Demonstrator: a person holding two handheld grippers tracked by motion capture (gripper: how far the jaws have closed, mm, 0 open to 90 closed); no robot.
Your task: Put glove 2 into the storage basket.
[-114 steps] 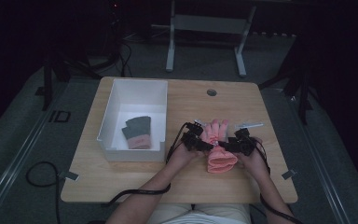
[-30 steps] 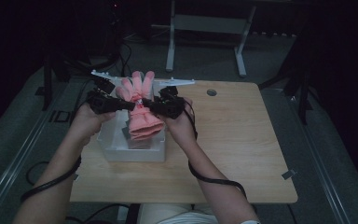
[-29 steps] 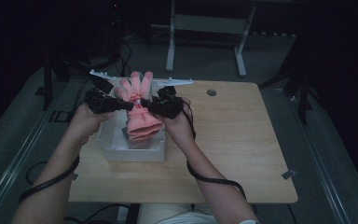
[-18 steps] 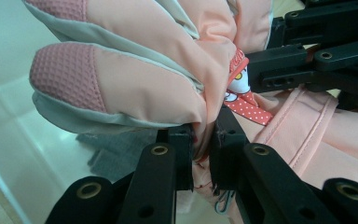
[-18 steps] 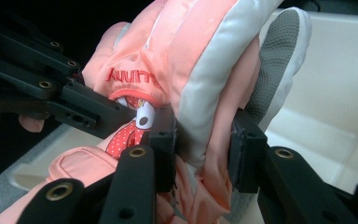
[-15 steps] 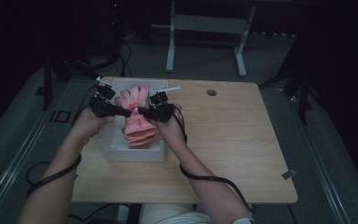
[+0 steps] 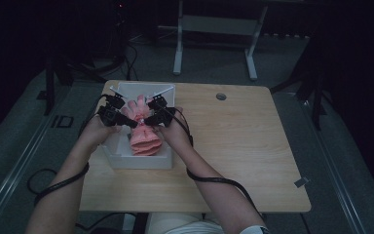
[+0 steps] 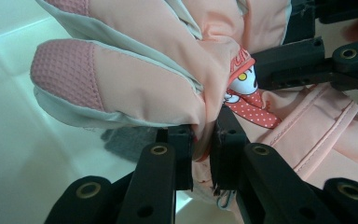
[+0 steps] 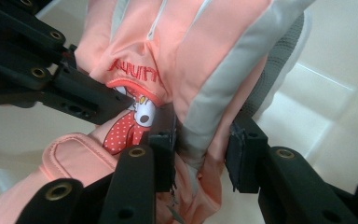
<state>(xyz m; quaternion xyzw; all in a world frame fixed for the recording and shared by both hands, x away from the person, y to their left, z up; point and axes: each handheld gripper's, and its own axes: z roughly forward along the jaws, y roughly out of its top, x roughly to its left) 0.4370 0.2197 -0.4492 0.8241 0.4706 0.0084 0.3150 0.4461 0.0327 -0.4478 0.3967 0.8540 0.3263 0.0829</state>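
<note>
The pink gloves (image 7: 143,131) hung over the white bin (image 7: 141,161), which stood at the left side of the table (image 7: 253,161), and both grippers carried them between them. The left gripper (image 7: 129,122) had its jaws clenched tight on a fold at the gloves' middle (image 8: 200,140), and the right gripper (image 7: 148,121) gripped a thicker bunch of the same fabric from the opposite side (image 9: 200,154). The two hands were equally near, one at each flank of the bin.

The gloves' long axis ran along the bin's length: the fingers (image 7: 139,103) pointed toward the bin's far wall, and the cuffs (image 7: 145,146) drooped toward its near wall, already below the rim as far as the high view showed. A dark grey item (image 8: 126,142) lay on the bin floor under the gloves.

What was left, I judged, was a straight drop: the gloves sat over the bin's open inside, so letting go with both jaws together should land them flat on the floor beside or atop the grey item.
</note>
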